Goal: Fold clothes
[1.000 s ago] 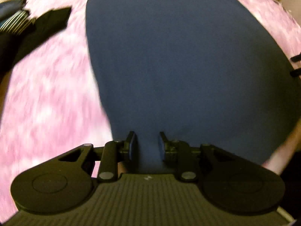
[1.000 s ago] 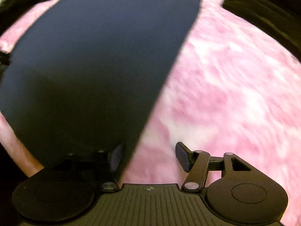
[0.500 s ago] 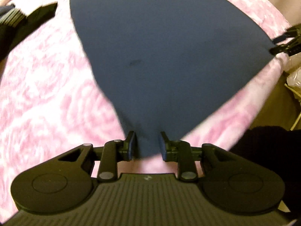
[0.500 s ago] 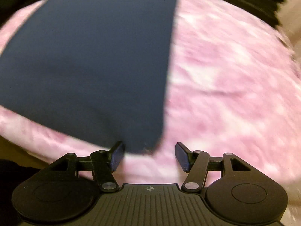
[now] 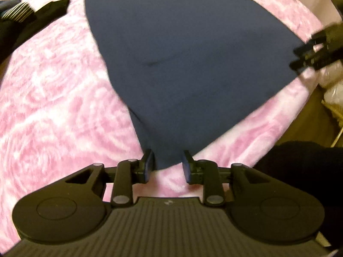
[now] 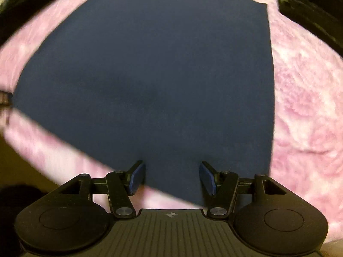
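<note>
A navy blue garment (image 5: 193, 60) lies spread flat on a pink fleece blanket (image 5: 53, 107). Its near left corner sits between the fingers of my left gripper (image 5: 167, 167), which stands narrowly open with a gap on either side of the cloth. My right gripper (image 6: 172, 177) is open wide over the garment's (image 6: 150, 75) near edge, close to its right corner, and its pads do not press the cloth. In the left wrist view, the right gripper (image 5: 310, 51) shows as dark fingers at the garment's far right corner.
Dark clothes and a striped piece (image 5: 17, 15) lie on the blanket at the upper left of the left wrist view. Black items (image 6: 310, 6) sit at the top right of the right wrist view. The blanket's edge drops to a brown floor (image 5: 310, 117) beside a plastic bag (image 5: 334, 90).
Both grippers have drawn back to the garment's near edge. The left one now has the corner between its fingers. The right one has slid left, from the garment's right edge to over the cloth.
</note>
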`<state>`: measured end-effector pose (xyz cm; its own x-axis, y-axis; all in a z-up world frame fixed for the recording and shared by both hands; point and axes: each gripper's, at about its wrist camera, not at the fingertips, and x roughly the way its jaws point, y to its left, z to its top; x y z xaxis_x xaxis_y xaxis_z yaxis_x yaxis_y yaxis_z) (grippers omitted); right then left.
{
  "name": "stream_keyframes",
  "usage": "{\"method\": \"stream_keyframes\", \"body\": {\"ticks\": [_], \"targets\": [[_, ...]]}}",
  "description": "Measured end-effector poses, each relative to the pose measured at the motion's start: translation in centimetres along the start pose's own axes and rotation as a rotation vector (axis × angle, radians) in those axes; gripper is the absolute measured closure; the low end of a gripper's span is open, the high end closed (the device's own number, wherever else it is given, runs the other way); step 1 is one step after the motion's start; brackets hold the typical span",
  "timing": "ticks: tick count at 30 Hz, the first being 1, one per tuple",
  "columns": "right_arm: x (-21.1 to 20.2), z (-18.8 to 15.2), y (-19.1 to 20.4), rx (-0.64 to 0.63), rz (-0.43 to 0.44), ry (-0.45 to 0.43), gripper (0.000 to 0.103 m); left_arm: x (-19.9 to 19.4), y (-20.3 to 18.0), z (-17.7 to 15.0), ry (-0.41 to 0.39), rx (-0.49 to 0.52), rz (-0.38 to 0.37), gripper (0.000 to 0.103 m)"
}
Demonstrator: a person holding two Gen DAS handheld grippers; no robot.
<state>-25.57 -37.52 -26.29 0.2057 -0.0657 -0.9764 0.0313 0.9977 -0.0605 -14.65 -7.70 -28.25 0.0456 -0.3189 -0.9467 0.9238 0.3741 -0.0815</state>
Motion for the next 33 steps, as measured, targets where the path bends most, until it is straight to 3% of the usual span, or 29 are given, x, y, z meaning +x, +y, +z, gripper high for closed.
{"method": "stream_keyframes", "body": {"ticks": [2, 4, 8, 14, 22, 33], "targets": [[-0.6, -1.1, 2.4, -0.192, -0.057, 0.003, 0.044, -0.9, -1.0, -0.4, -0.061, 0.12, 0.064, 0.076], [-0.7, -1.9, 3.7, -0.274, -0.073, 0.0, 0.044, -1.0, -2.5, -0.7, -0.09, 0.254, 0.102, 0.075], [-0.8, -1.3, 2.8, -0.114, -0.064, 0.02, 0.044, 0.3, -2.9, -1.2, -0.044, 0.34, 0.083, 0.075], [-4.7, 1.4, 1.5, -0.122, -0.092, -0.077, 0.044, -1.9, -1.2, 0.6, -0.065, 0.341, 0.071, 0.073], [-8.7, 8.8, -7.7, -0.163, -0.106, -0.243, 0.044, -3.4, 3.6, 11.9, -0.146, 0.352, 0.169, 0.067], [-1.4, 29.6, -24.5, -0.286, -0.06, -0.323, 0.044, 1.4, 8.6, 29.7, -0.173, 0.356, 0.286, 0.063]]}}
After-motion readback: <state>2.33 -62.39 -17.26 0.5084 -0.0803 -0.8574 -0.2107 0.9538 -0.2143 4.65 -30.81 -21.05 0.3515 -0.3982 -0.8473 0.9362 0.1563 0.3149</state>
